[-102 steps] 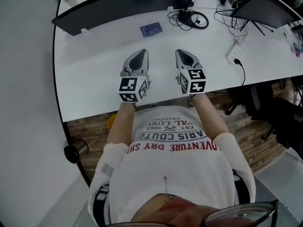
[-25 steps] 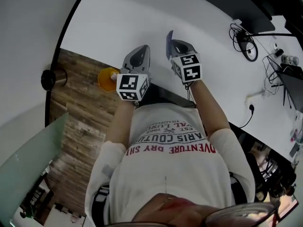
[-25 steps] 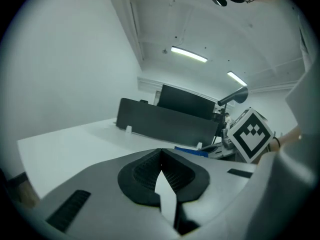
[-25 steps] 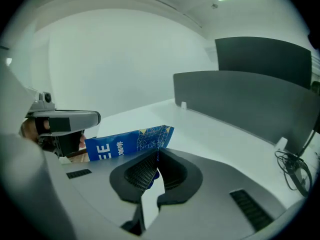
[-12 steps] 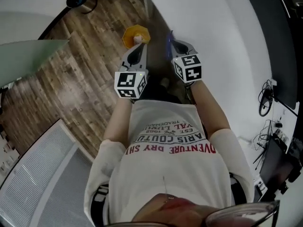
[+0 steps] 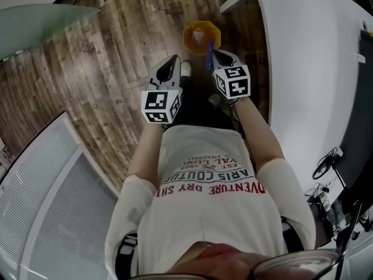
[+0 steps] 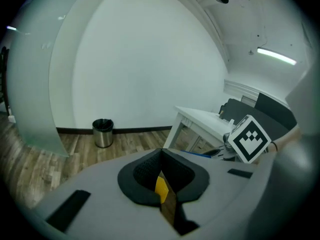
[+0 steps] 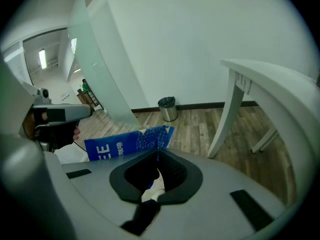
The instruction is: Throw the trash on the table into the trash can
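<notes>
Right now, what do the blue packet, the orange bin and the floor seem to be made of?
The blue packet looks like thin printed card or coated paper, slightly glossy: it stands flat and stiff. The orange bin is probably plastic, matte: one even colour, moulded angular rim. The floor is wood or wood-look laminate: planks with grain.

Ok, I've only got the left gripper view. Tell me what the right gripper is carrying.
Observer: The right gripper is shut on a flat blue packet, which sticks out to the left in its own view.
Operator: I see only a steel bin far off. Find me a nearer one.
Observer: An orange trash can stands on the wooden floor, just beyond the right gripper's tips in the head view.
Operator: Check inside it.
Observer: A pale thing lies in it; I can't tell what it is.
</notes>
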Tool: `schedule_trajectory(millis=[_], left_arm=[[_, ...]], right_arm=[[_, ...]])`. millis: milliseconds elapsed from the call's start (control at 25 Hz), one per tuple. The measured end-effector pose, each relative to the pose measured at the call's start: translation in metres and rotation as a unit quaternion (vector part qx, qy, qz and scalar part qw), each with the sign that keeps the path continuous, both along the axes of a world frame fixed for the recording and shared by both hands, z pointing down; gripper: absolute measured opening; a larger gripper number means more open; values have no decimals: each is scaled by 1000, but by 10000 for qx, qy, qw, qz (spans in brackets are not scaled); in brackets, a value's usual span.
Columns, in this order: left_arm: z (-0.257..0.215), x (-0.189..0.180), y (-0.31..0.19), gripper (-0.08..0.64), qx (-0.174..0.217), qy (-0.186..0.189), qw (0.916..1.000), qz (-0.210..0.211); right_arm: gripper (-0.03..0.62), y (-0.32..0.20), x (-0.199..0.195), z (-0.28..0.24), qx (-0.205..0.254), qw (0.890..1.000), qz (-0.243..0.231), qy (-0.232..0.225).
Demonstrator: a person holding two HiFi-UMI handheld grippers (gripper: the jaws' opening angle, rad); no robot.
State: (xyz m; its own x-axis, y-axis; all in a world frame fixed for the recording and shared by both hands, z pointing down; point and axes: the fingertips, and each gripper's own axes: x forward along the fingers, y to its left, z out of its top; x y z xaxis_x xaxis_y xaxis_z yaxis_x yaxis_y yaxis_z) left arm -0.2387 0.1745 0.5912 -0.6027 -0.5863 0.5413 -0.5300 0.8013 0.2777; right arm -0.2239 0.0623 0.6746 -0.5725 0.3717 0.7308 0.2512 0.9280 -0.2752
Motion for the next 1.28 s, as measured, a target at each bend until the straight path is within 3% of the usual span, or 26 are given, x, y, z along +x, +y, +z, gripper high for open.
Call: schedule_trajectory(millis=[280,760,1000,1080,1280], left_arm=[[110,-52,12,23,-50,388,9992,-121],[300,-60,6,23,-5,751,9968,-290],[337,-58,11,23,-76,779,9968,-183],[339,-58,12,23,-80,799,9967,-125],[331,-55,12,23,-152,826,9965,-37]], right_arm=[[29,2,-51,126,57,9988,54,479],[31,-13,-52,362,222,9919,254,1222],[36,-17,-49,412,301,9884,436,1424],[150,-18,-46,417,349,9873,465,1479],[152,-17,-43,406,264,9868,548,1501]])
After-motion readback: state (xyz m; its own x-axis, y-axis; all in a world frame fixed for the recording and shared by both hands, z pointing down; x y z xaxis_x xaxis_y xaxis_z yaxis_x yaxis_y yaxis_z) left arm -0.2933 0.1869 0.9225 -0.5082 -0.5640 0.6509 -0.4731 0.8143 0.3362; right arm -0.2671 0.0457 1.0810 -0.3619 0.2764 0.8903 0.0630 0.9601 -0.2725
